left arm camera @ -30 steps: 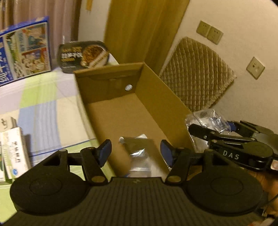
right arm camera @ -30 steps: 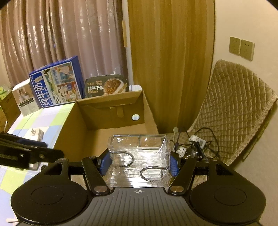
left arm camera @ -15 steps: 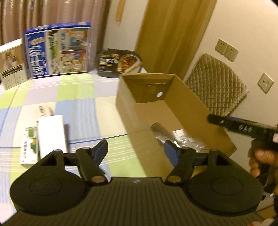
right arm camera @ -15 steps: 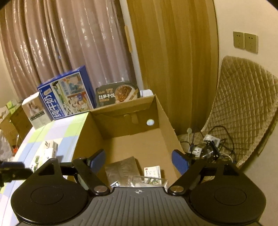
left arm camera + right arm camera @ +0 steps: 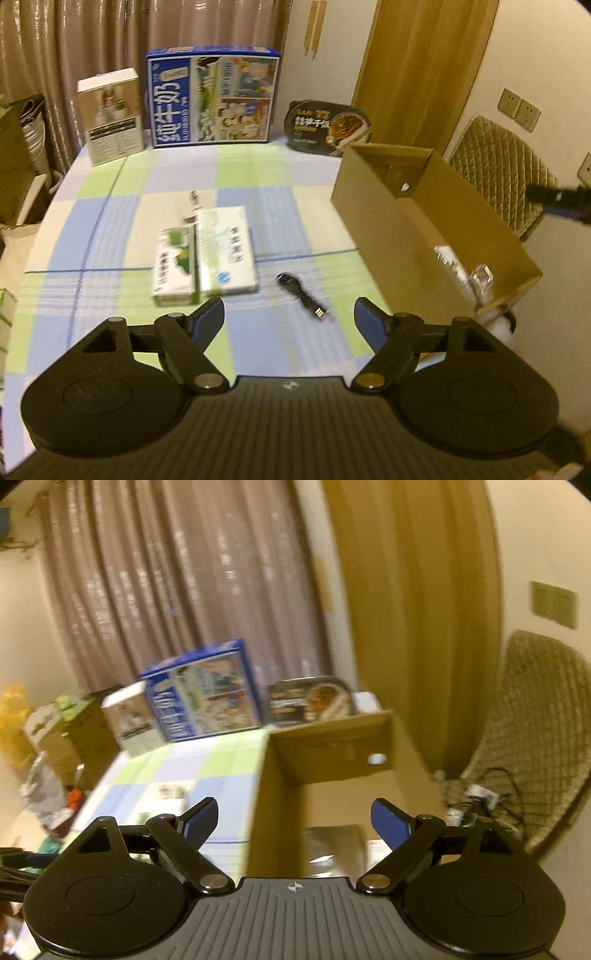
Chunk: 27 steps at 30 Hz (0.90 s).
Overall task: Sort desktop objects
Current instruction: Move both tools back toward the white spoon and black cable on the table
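**Both grippers empty and away from the box, more items waiting on the table**

Since a second earlier, the clear packet that sat between the right fingers and the small bag between the left ones had gone; both grippers had swung away from the cardboard box, the left one out over the table.

The left gripper (image 5: 289,317) was empty, its jaws part open and widening, nothing between them. Just ahead at 12 o'clock lay a small black cable (image 5: 302,295) on the checked tablecloth (image 5: 110,206). At 11 o'clock lay two flat packets (image 5: 207,254), touching side by side. For a clean pick, the fingers would probably do best straddling the cable across its narrow width, coming down squarely.

The right gripper (image 5: 294,821) was also empty, jaws wide and opening, hovering over the near end of the box.

The cardboard box (image 5: 388,221), at 2 o'clock from the left gripper, stood open-topped at the table's edge. Inside, near the front, lay a clear plastic item (image 5: 482,277) and a pale packet; blur hid detail.

Along the table's far edge stood a blue milk carton box (image 5: 212,96).
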Each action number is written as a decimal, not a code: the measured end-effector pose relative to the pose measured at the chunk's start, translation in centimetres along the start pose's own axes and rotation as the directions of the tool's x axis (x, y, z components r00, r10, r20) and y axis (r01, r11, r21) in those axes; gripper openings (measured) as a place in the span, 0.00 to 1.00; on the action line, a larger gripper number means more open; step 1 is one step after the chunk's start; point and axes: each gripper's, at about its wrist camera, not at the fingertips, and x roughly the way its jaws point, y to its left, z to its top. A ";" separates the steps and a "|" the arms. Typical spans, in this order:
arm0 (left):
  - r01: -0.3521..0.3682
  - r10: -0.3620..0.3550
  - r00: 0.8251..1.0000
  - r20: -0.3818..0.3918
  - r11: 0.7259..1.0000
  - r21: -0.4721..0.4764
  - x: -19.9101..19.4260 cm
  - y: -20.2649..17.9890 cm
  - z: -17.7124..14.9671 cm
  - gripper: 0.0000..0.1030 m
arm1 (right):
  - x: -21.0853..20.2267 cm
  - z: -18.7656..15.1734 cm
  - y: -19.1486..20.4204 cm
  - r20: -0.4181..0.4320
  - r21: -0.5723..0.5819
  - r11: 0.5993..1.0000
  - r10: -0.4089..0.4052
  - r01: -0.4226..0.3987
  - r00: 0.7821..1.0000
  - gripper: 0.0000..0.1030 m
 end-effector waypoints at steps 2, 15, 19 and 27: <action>0.001 -0.001 1.000 0.000 1.000 0.020 -0.9 0.6 -0.9 0.72 | -0.5 -0.1 2.1 -0.013 -0.031 0.998 0.047 -0.047 0.999 0.87; -0.009 0.013 0.999 -0.038 0.993 0.115 -3.3 2.1 -7.0 0.81 | -0.2 -4.9 9.5 -0.135 -0.187 0.967 0.152 -0.176 0.979 0.90; -0.006 0.016 0.998 -0.056 0.985 0.173 -3.0 1.7 -8.9 0.80 | 0.6 -6.7 9.5 -0.166 -0.184 0.968 0.140 -0.170 0.976 0.90; 0.041 -0.018 0.997 -0.076 0.946 0.321 -1.3 0.6 -11.9 0.80 | 2.1 -11.2 7.8 -0.196 -0.084 0.990 0.099 -0.117 0.976 0.90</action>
